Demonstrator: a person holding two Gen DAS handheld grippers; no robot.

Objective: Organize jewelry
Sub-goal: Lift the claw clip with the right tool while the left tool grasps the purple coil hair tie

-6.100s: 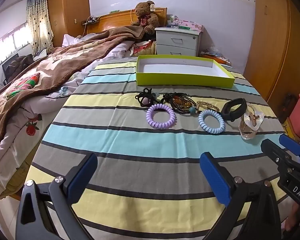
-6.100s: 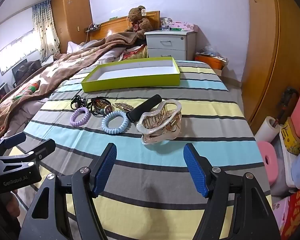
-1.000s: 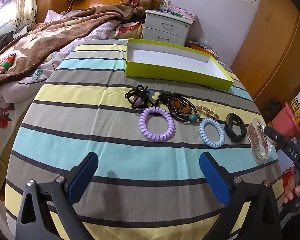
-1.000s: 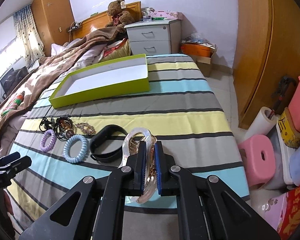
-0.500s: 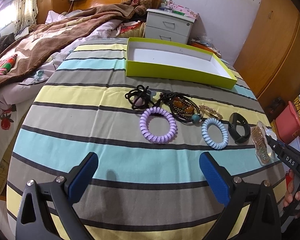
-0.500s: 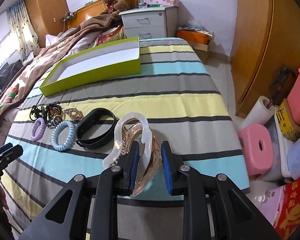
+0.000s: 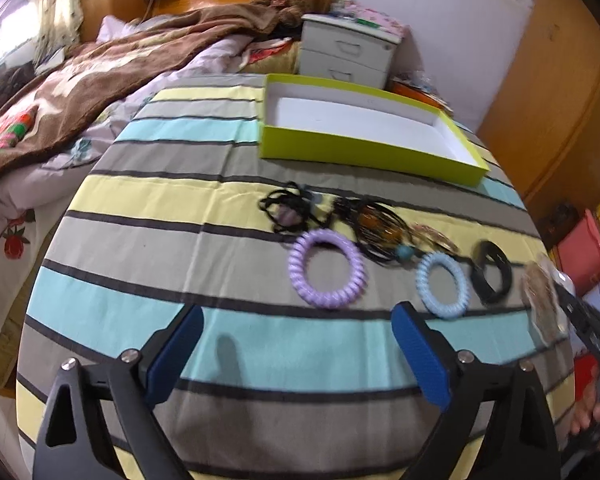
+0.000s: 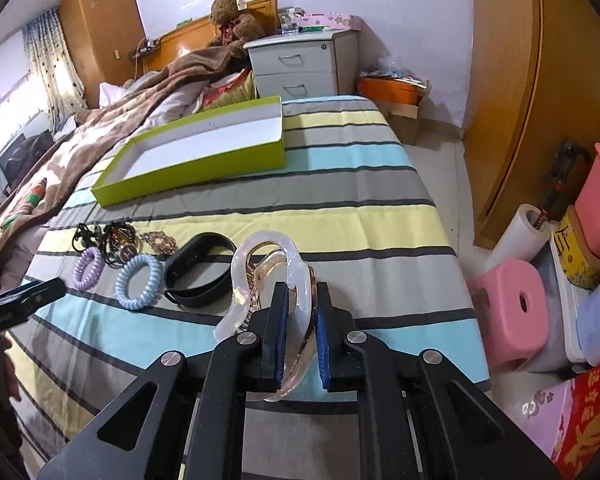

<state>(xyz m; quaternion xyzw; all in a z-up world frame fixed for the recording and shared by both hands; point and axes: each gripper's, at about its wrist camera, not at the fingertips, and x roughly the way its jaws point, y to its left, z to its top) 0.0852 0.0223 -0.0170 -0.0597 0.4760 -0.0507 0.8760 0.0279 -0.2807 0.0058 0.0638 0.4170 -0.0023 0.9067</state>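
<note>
My right gripper is shut on a clear pink hair claw clip, held upright just above the striped cloth; the clip also shows in the left wrist view. My left gripper is open and empty over the cloth, short of a purple coil hair tie. A blue coil hair tie, a black band, dark bead bracelets and a black cord piece lie in a row. An empty green tray stands behind them.
The striped table drops off at the right to a floor with a pink stool, a paper roll and boxes. A bed with a brown blanket lies to the left. A white nightstand stands behind.
The right gripper has lifted the clip and tilted up; it was shut, briefly wider, and is shut on the clip again. The left gripper has moved in toward the hair ties.
</note>
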